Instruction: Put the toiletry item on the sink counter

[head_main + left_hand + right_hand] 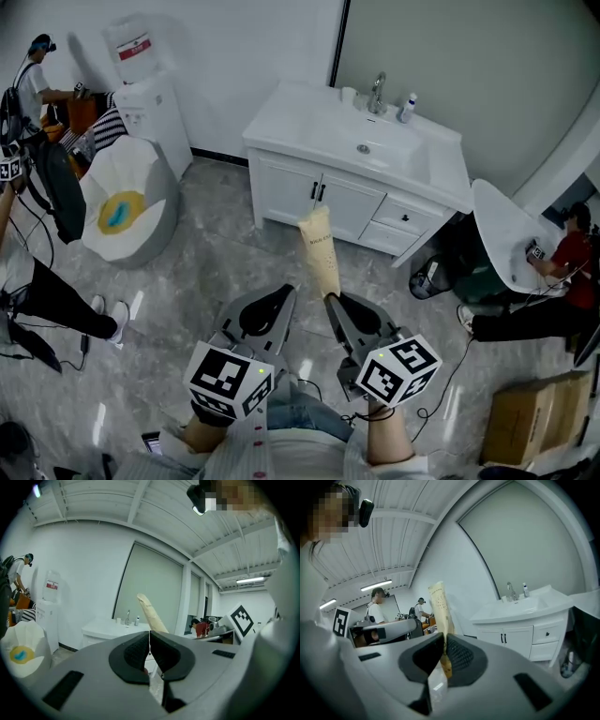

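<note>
I'm mid-carry. My right gripper (444,645) is clamped on the lower end of the cream tube (320,248), which stands upright and well short of the sink counter (300,117). My left gripper (150,644) is closed on nothing. Next, I reckon, I step forward and set the tube on bare counter.

"What sort of place is this?"

"A lab or studio. A lone sink vanity (323,202) with a faucet (377,94) sits on a marbled floor (216,244), among cables (454,367), a cardboard box (525,422), a water dispenser (150,108) and people (30,84) in headgear."
</note>
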Motion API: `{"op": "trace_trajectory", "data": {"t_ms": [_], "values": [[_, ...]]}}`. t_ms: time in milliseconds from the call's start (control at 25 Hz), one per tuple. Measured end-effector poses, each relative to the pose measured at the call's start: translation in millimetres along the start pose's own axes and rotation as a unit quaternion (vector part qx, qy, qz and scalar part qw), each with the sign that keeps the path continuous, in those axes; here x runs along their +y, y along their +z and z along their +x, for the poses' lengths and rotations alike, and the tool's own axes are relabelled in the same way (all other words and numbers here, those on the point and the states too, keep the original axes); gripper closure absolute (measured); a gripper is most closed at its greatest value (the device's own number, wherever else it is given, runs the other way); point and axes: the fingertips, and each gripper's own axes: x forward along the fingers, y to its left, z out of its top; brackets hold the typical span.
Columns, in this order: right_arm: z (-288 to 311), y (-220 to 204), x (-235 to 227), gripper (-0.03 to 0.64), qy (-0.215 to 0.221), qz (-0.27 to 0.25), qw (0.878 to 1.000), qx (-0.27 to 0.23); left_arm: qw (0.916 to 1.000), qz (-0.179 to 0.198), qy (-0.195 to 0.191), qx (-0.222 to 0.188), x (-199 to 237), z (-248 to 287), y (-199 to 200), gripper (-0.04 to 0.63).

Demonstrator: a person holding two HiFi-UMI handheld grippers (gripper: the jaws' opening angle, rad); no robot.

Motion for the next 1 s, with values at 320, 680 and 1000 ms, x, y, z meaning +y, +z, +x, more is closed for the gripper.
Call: {"op": "trace_trajectory", "data": {"t_ms": [320, 680, 1000], "values": [[31, 4, -20, 0.584, 0.005, 0.009, 1.000, 0.012, 0.9999, -0.006, 0.008, 0.008, 24, 26, -2, 0.577], [103, 33, -65, 0.584, -0.002, 0.014, 1.000, 0.021, 0.9999, -0.008, 0.007, 0.011, 86, 95, 15, 0.577], [177, 68, -105, 0.584, -0.007, 0.016, 1.000, 0.025, 0.9998, -0.006, 0.011, 0.014, 151, 157, 38, 0.577]]}}
